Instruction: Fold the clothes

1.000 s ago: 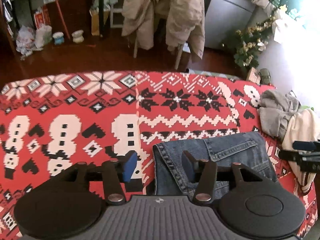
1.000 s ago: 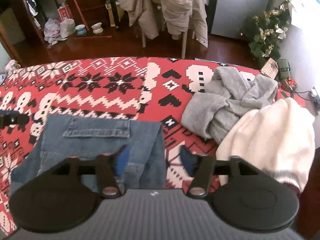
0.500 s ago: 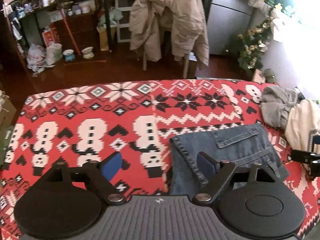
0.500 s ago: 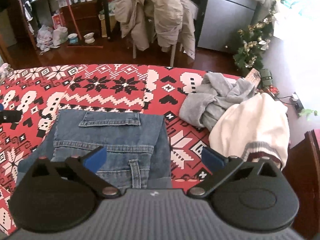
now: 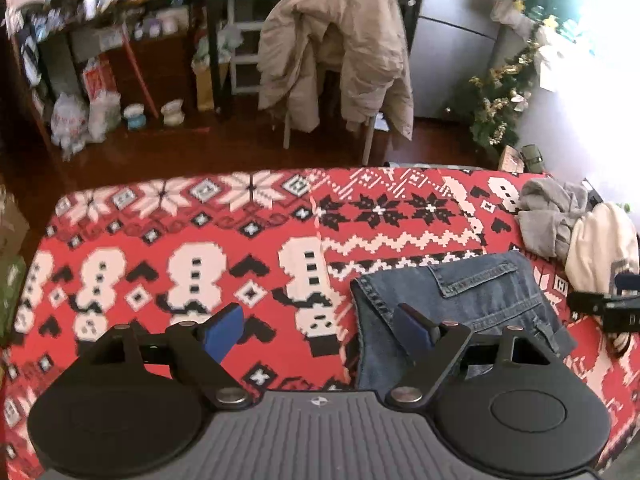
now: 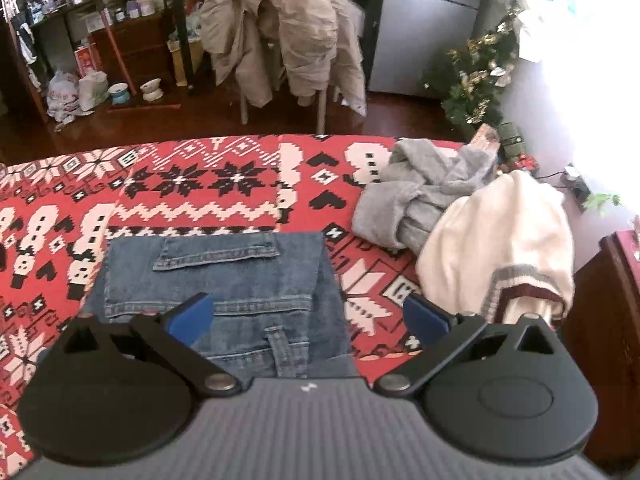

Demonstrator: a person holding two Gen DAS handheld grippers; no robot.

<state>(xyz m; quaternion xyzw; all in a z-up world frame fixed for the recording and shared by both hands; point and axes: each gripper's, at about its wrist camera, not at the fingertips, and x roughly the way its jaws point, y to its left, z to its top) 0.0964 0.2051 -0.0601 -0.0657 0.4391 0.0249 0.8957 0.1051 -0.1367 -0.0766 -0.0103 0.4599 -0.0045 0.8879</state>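
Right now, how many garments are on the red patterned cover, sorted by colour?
Blue denim: 1, the folded jeans
Grey: 1, the crumpled grey top
Cream: 1, the cream sweater with a striped hem
Total: 3

Lighting: daylight from upper right, blown out to white glare in both views. Room behind dim, dark floor (image 5: 168,152) carrying faint sheen. Red patterned cover (image 6: 224,208) evenly lit, shadows soft. Shelves (image 5: 120,20) at upper left of left view smeared, blurred. Fisheye bending at edges, corners vignetted black.
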